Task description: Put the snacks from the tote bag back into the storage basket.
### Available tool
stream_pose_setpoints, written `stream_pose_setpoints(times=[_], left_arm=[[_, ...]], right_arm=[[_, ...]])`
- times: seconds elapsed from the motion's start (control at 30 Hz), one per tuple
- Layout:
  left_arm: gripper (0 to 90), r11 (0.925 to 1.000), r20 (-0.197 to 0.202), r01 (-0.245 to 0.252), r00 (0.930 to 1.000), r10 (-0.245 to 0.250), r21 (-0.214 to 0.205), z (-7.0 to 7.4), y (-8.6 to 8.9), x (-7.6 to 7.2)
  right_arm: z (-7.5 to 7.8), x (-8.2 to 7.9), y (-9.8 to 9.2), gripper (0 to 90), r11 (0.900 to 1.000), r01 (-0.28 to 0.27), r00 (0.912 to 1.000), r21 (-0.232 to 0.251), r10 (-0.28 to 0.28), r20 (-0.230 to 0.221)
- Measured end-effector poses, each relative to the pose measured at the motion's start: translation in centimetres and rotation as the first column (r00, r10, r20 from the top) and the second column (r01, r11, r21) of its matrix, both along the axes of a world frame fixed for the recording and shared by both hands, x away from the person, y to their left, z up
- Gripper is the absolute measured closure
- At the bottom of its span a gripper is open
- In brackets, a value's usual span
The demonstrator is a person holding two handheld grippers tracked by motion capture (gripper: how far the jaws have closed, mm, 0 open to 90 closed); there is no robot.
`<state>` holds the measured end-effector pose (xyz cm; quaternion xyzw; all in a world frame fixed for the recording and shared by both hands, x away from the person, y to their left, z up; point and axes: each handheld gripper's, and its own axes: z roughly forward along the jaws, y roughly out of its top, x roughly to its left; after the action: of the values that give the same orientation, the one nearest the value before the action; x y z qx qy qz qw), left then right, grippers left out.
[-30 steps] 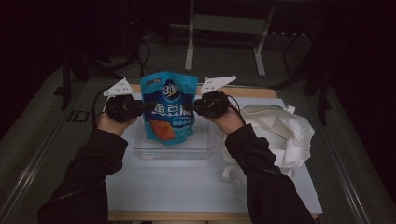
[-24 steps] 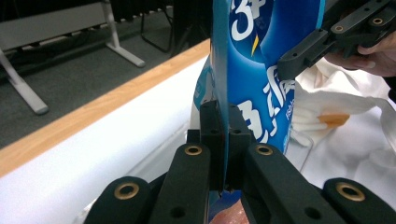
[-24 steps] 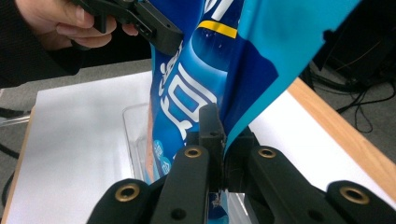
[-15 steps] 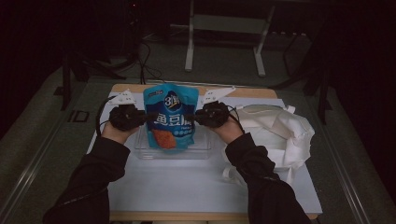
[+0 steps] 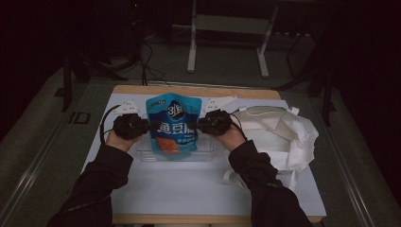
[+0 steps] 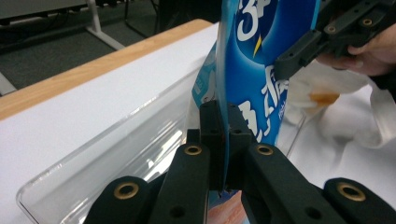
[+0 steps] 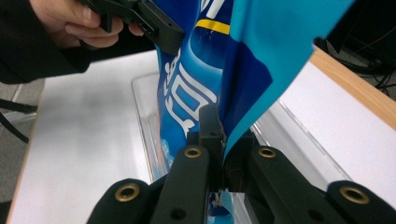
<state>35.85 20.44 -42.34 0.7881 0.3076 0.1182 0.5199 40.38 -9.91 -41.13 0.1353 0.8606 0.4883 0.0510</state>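
Note:
A blue snack bag (image 5: pixel 173 123) with white lettering and an orange patch at its bottom hangs upright between my two grippers, its lower end down inside a clear plastic tray (image 5: pixel 206 154). My left gripper (image 5: pixel 147 126) is shut on the bag's left edge. My right gripper (image 5: pixel 197 126) is shut on its right edge. In the left gripper view the black jaws pinch the bag's (image 6: pixel 254 84) seam at my left gripper (image 6: pixel 227 130), with the tray's (image 6: pixel 116 140) wall just beyond. In the right gripper view my right gripper (image 7: pixel 223 135) clamps the bag's (image 7: pixel 196 88) edge over the tray (image 7: pixel 289 135).
A crumpled white cloth bag (image 5: pixel 279 130) lies right of the tray on the white tabletop (image 5: pixel 189 184). The table's wooden far edge (image 5: pixel 194 91) runs behind. Metal stand legs (image 5: pixel 227 42) rise on the dark floor beyond.
Both grippers have come down together with the bag, so its lower end now sits deeper in the clear tray. Both stay shut on the bag's edges.

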Motion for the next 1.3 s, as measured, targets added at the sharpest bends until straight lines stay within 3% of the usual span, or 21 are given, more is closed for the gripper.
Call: stream_pose_setpoints(times=[0.07, 0.3, 0.47, 0.6, 0.77, 0.8, 0.87, 0.97, 1.0, 1.03, 1.13, 1.23, 1.3], left_arm=[[89.8, 0.9999, 0.007, 0.011, 0.9999, -0.011, -0.008, -0.2, 0.2, -0.3], [89.1, 0.9994, 0.004, 0.028, 0.9996, -0.028, -0.021, -0.4, 0.2, -0.8], [88.3, 0.9997, 0.018, 0.023, 0.9996, -0.023, -0.004, -0.3, 0.0, -0.8], [84.5, 0.9999, 0.023, 0.012, 0.9997, -0.012, 0.012, -0.2, -0.1, -0.9], [68.2, 0.9997, 0.01, -0.013, 0.9999, 0.012, 0.022, -0.4, 0.0, -1.0], [58.4, 0.9996, 0.013, -0.016, 0.9998, 0.016, 0.021, -0.3, 0.0, -1.0], [51.5, 0.9996, 0.022, -0.026, 0.9994, 0.026, 0.008, -0.1, 0.1, -1.2], [28.8, 0.9977, 0.032, -0.067, 0.9973, 0.066, 0.01, 0.1, 0.2, -1.3], [16.2, 0.9963, 0.032, -0.085, 0.9959, 0.085, 0.01, 0.1, 0.2, -1.4], [11.5, 0.9968, 0.016, -0.08, 0.9967, 0.08, 0.004, 0.1, 0.4, -1.3], [0.7, 0.9983, 0.0, -0.058, 0.9983, 0.058, -0.002, 0.0, 0.6, -1.4], [0.7, 0.997, -0.005, -0.072, 0.9974, 0.071, -0.031, -0.1, 0.7, -1.8], [0.7, 0.9965, -0.01, -0.08, 0.9968, 0.08, -0.023, -0.2, 0.7, -2.1]], right_arm=[[-0.2, -0.1, -0.2, 88.8, 0.9998, -0.006, 1.0, 0.02, 0.006, -0.005], [-0.3, -0.9, -0.2, 88.6, 0.9998, -0.016, 0.9996, 0.009, 0.016, 0.021], [-0.4, -0.9, -0.4, 87.8, 1.0, -0.005, 0.9997, 0.002, 0.005, 0.024], [-0.2, -0.7, -0.5, 80.7, 1.0, 0.005, 0.9999, -0.004, -0.005, 0.011], [-0.1, -0.6, -0.6, 67.7, 0.9998, 0.02, 0.9998, 0.002, -0.02, 0.006], [0.0, -0.5, -0.7, 59.4, 0.9997, 0.025, 0.9997, 0.007, -0.025, 0.002], [0.1, -0.5, -0.9, 50.4, 0.999, 0.042, 0.9991, 0.015, -0.042, 0.003], [0.4, -0.6, -1.2, 36.2, 0.9975, 0.07, 0.997, 0.01, -0.07, 0.031], [0.5, -0.6, -1.4, 31.8, 0.9968, 0.078, 0.9963, 0.016, -0.078, 0.034], [0.6, -0.6, -1.5, 28.5, 0.9967, 0.077, 0.9966, 0.027, -0.077, 0.029], [0.8, -0.6, -2.2, 13.6, 0.9952, 0.082, 0.9963, 0.053, -0.083, 0.021], [0.9, -0.6, -2.9, 12.3, 0.9938, 0.077, 0.997, 0.08, -0.078, 0.003], [1.0, -0.7, -3.3, 12.8, 0.992, 0.098, 0.9952, 0.08, -0.098, -0.001]])
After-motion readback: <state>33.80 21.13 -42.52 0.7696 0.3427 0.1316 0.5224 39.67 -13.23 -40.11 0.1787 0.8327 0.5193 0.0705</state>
